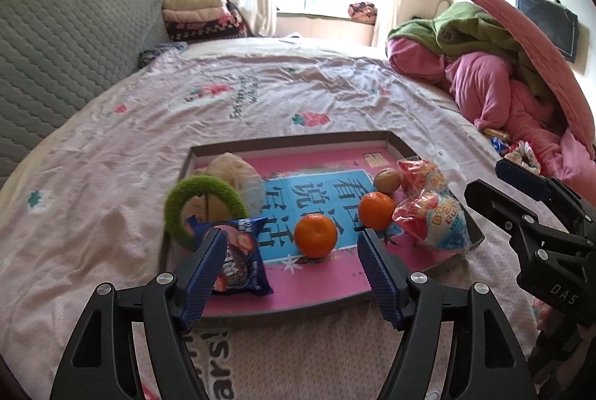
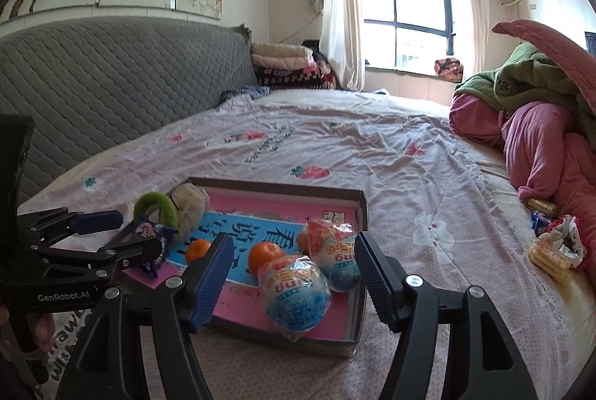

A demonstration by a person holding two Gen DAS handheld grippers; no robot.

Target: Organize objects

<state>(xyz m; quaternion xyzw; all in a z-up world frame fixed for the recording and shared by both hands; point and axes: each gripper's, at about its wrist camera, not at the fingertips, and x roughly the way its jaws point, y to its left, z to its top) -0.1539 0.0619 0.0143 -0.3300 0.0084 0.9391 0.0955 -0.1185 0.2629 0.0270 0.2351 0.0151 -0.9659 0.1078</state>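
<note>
Tongs apart, we hold our left gripper (image 1: 290,243) and right gripper (image 2: 294,251) above the near edge of a shallow pink-lined cardboard tray (image 1: 298,141) bearing two round orange tangerines (image 1: 316,235).

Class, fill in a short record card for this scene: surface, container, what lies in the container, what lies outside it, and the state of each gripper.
surface: bed sheet
container: shallow box tray
in tray: two oranges, walnut, two wrapped buns, blue snack packet, green ring
outside tray: snack packets by pink bedding
left gripper: open, empty
right gripper: open, empty
</note>
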